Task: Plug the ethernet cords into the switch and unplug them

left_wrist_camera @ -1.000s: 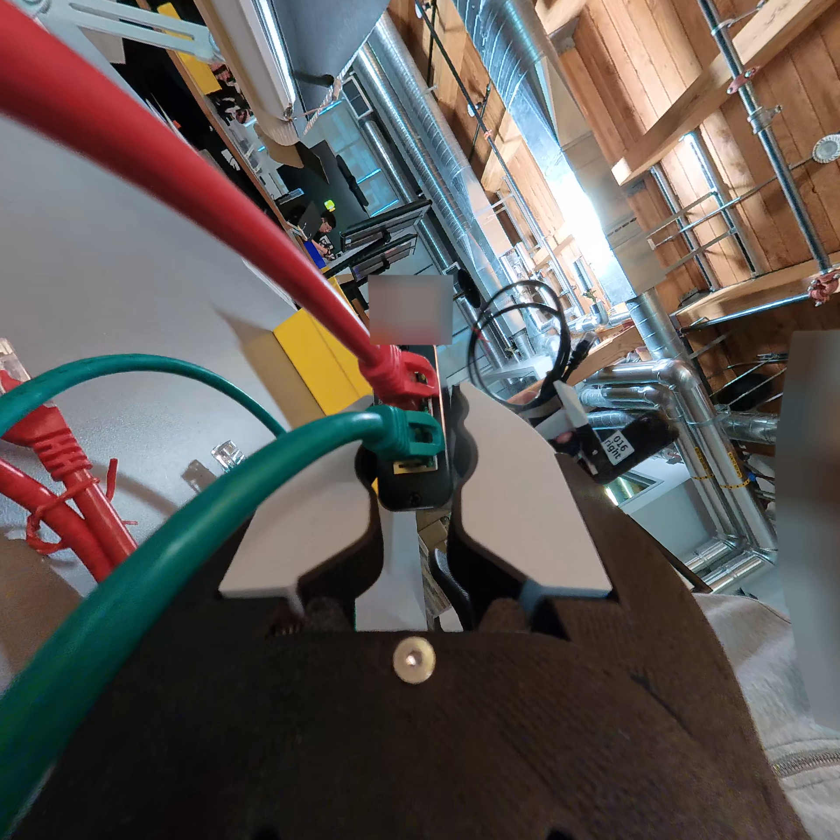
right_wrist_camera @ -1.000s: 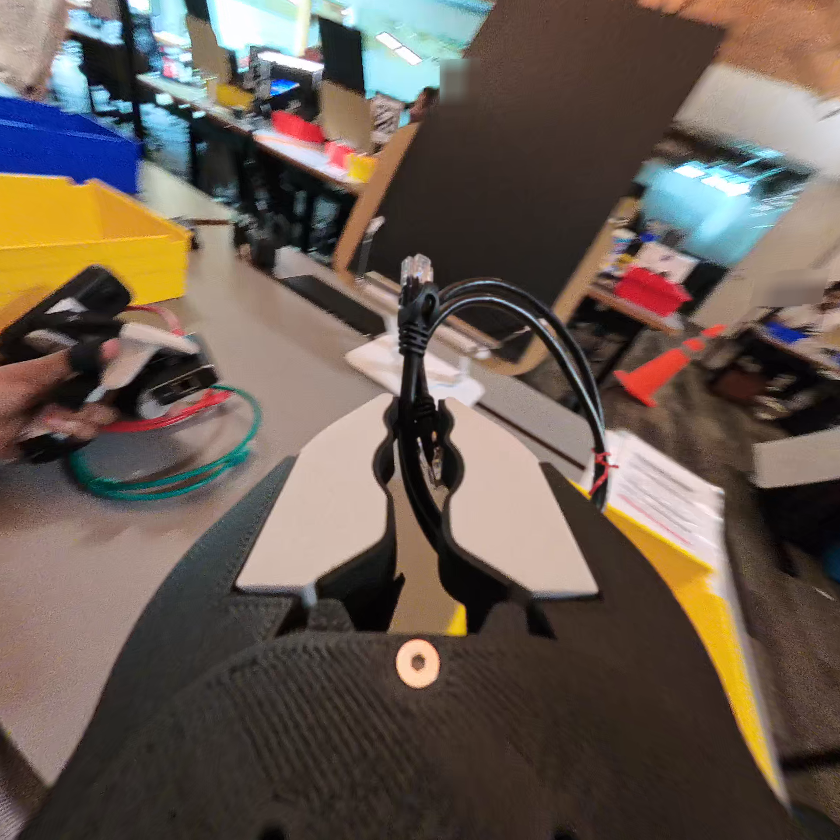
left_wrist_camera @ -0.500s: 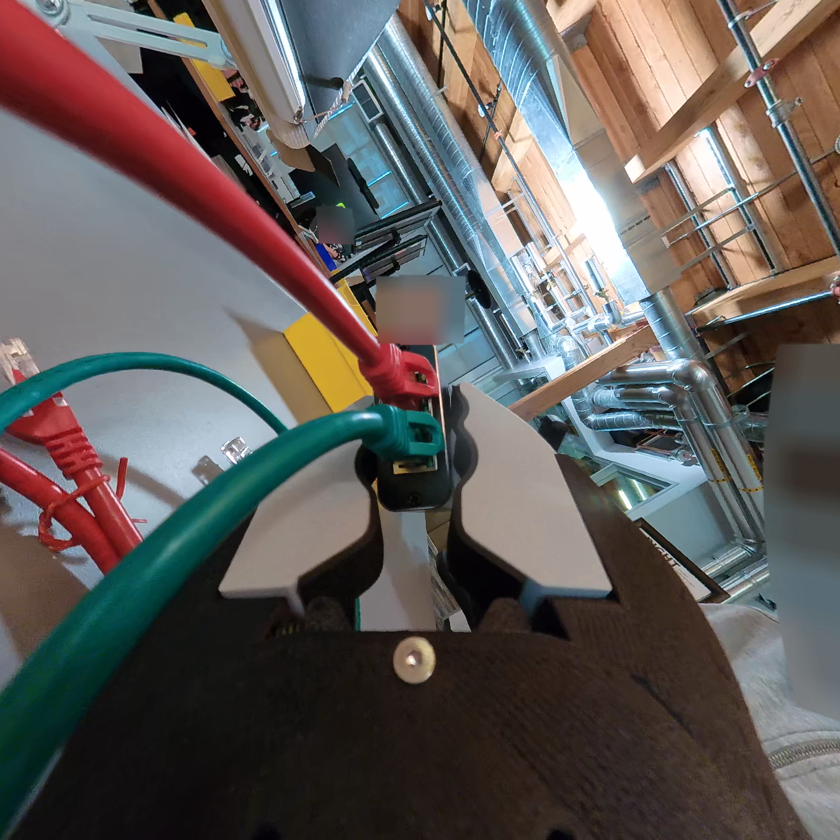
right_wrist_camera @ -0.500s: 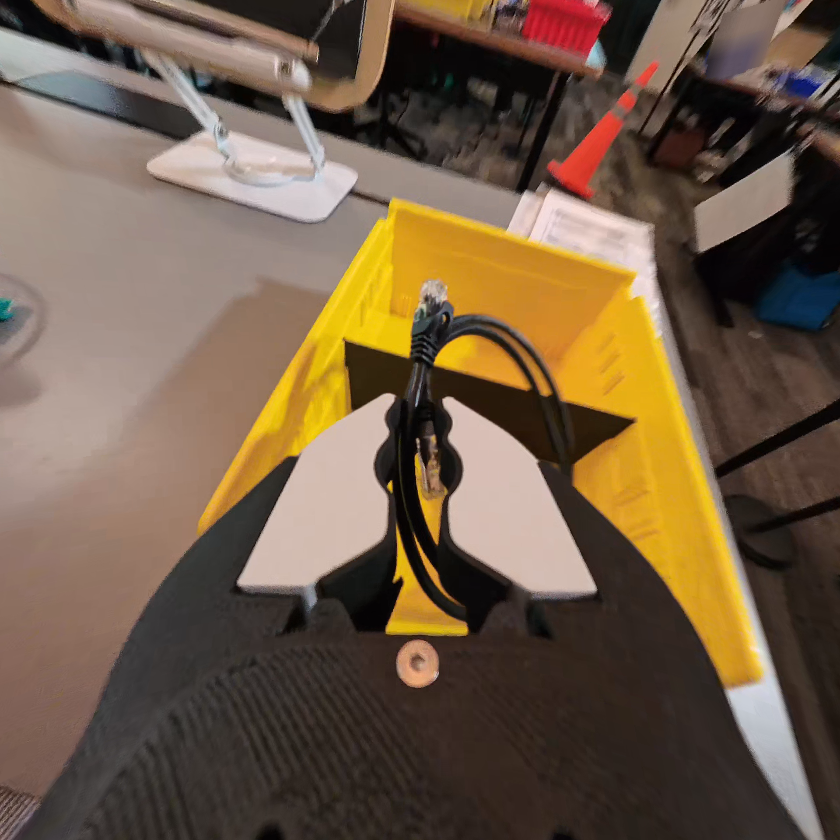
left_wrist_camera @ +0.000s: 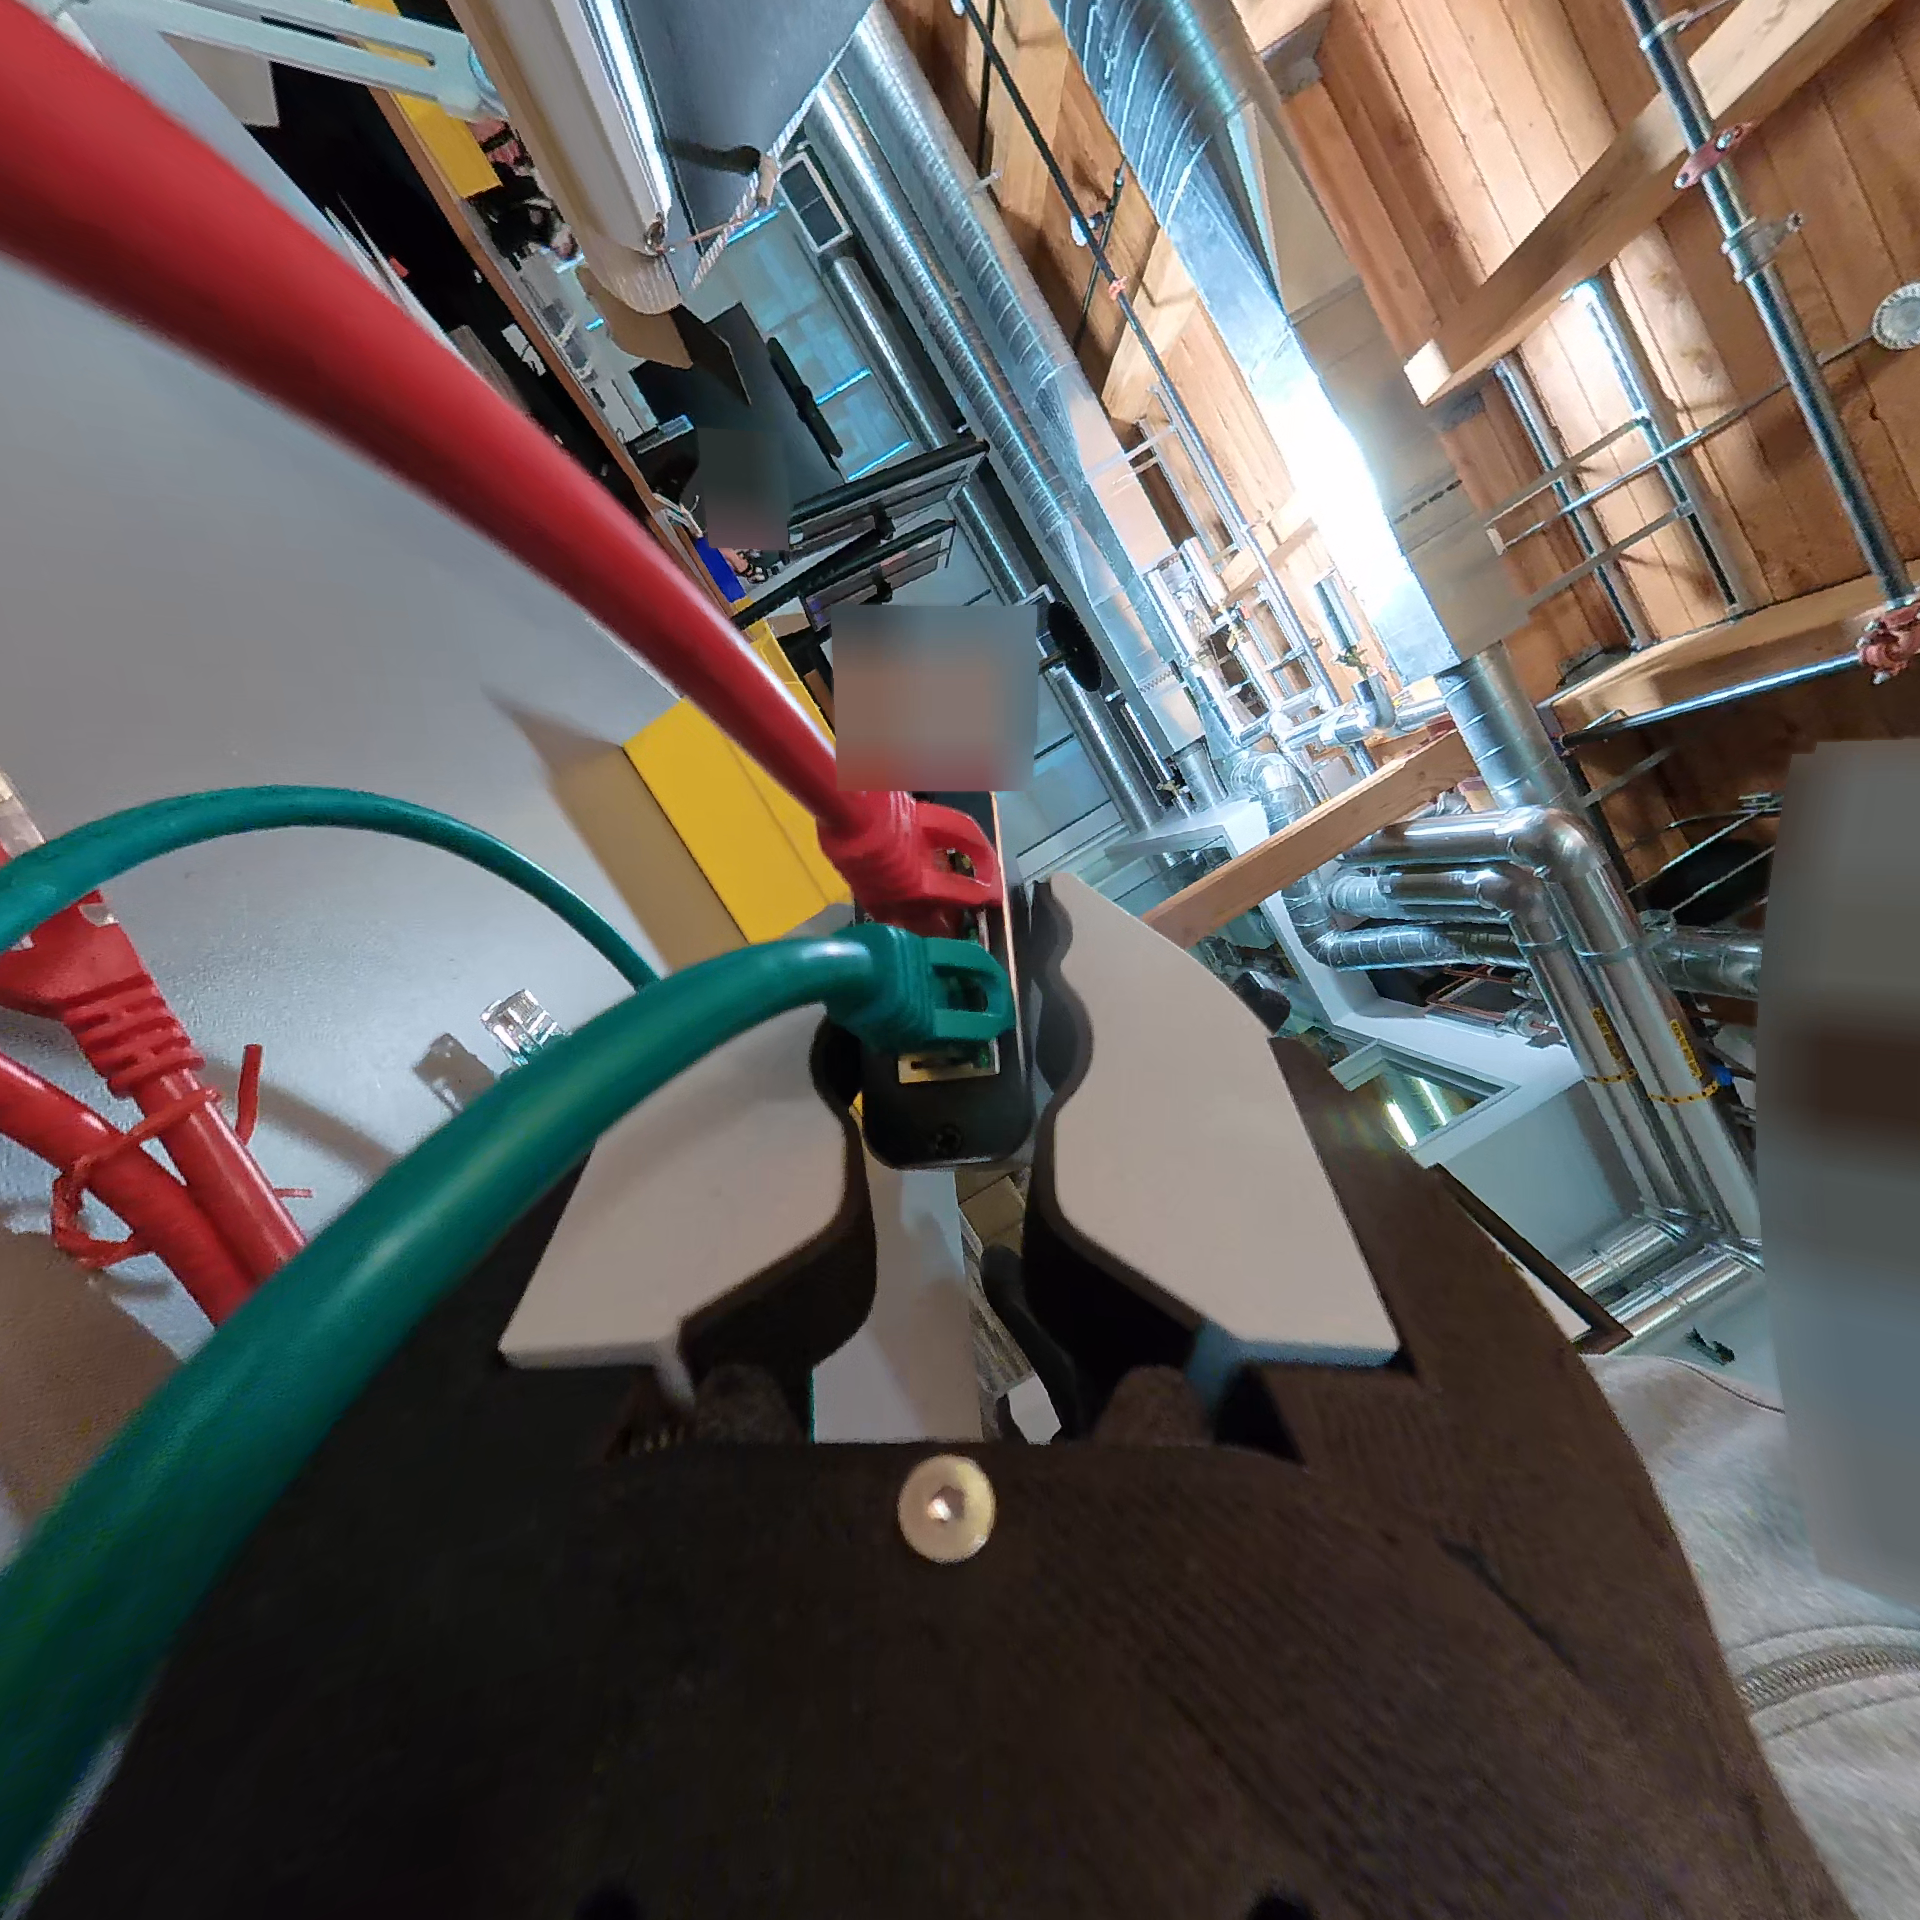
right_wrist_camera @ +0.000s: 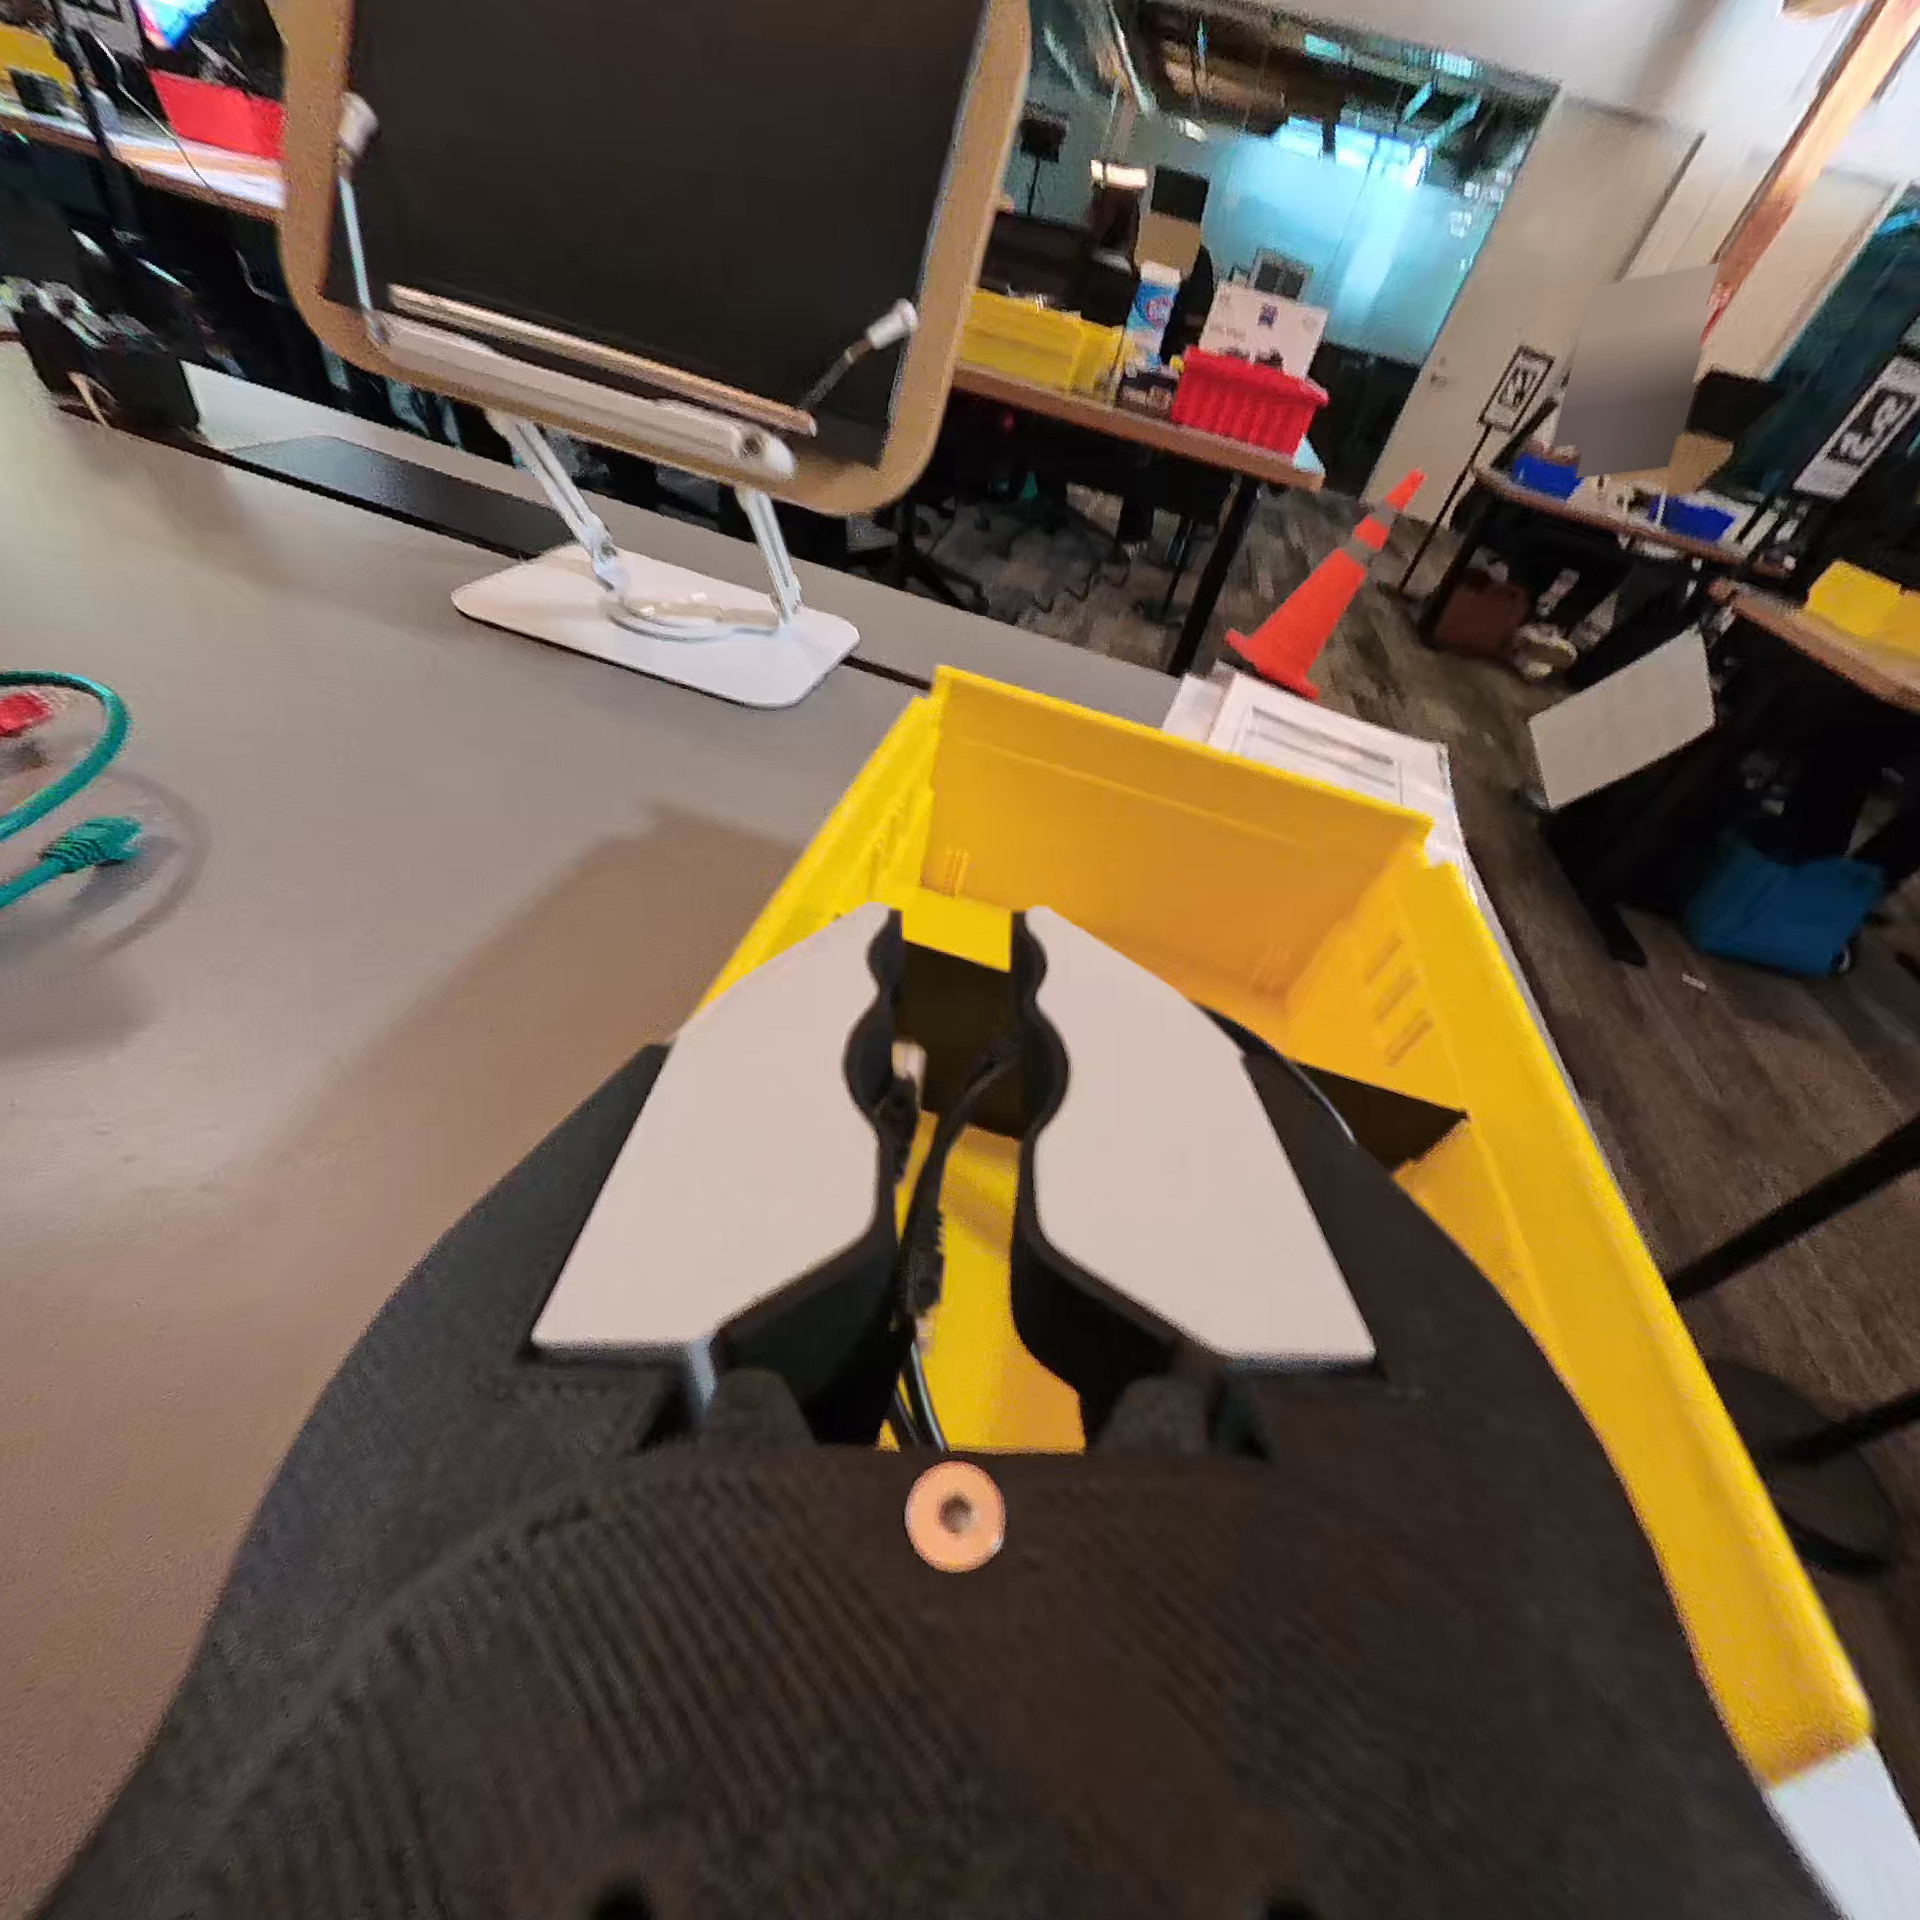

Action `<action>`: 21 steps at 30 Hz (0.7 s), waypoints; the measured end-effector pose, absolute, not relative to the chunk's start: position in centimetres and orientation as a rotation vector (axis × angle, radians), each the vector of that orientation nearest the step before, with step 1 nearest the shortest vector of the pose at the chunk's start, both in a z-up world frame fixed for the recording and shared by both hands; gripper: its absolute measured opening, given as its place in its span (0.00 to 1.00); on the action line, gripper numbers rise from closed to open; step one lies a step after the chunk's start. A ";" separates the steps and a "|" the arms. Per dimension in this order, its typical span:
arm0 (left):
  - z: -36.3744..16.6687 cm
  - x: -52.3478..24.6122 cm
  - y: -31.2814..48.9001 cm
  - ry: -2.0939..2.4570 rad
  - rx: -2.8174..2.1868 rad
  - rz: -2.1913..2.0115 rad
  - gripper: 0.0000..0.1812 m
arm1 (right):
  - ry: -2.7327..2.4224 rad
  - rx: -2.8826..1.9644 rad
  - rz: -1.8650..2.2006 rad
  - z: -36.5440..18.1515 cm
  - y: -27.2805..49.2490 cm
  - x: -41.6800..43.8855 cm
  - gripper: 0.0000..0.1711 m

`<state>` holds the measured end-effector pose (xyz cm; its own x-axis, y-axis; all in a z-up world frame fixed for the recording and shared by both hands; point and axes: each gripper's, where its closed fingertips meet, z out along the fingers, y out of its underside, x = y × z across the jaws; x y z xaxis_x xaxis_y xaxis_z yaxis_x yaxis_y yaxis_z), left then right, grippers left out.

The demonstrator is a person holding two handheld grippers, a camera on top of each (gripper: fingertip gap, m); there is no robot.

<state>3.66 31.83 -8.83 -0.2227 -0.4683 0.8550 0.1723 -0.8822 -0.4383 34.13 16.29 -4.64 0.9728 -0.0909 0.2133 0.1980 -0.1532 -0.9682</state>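
Observation:
My left gripper (left_wrist_camera: 1003, 997) is shut on the small black switch (left_wrist_camera: 945, 1107) and holds it up, tilted, above the grey table. A red cord's plug (left_wrist_camera: 914, 862) and a green cord's plug (left_wrist_camera: 935, 997) sit in two of its ports. One port below them is bare. My right gripper (right_wrist_camera: 958, 935) is open over a yellow bin (right_wrist_camera: 1143, 810). The black cord (right_wrist_camera: 925, 1216) lies loose between and below its fingers, inside the bin. The free ends of the green cord (right_wrist_camera: 83, 842) and red cord (right_wrist_camera: 21, 712) lie on the table at far left.
A dark panel on a white stand (right_wrist_camera: 665, 634) stands at the back of the grey table (right_wrist_camera: 416, 935). Papers (right_wrist_camera: 1320, 738) lie behind the bin. The bin sits at the table's right edge, with an orange cone (right_wrist_camera: 1320, 603) on the floor beyond it.
My right gripper swung right and down over the yellow bin, opened, and let go of the black cord, which dropped into the bin. My left gripper kept its hold on the switch.

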 end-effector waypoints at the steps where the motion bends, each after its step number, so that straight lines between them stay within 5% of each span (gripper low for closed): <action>1: -8.8 3.7 31.8 0.358 -1.632 -2.148 0.16 | -0.102 -1.668 -0.243 -3.9 16.3 33.2 0.11; 7: -8.3 4.6 29.9 0.518 -1.603 -2.172 0.16 | -0.310 -1.416 -0.133 0.9 15.6 23.6 0.08; 12: -8.2 6.3 25.7 0.838 -1.608 -2.189 0.16 | -0.508 -1.465 0.078 -2.2 16.1 14.9 0.11; 17: -9.7 8.2 19.3 1.299 -1.679 -2.086 0.17 | -0.632 -1.591 0.262 -6.9 16.9 10.6 0.32; 21: -11.7 9.1 15.2 1.574 -1.739 -1.989 0.17 | -0.507 -1.635 0.546 -7.4 17.2 9.8 0.36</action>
<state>9.10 15.17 -11.73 -0.3588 -0.6211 0.6968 -0.5356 -0.4744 -0.6987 9.77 17.20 -7.42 0.7895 0.6105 -0.0630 0.0185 -0.1263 -0.9918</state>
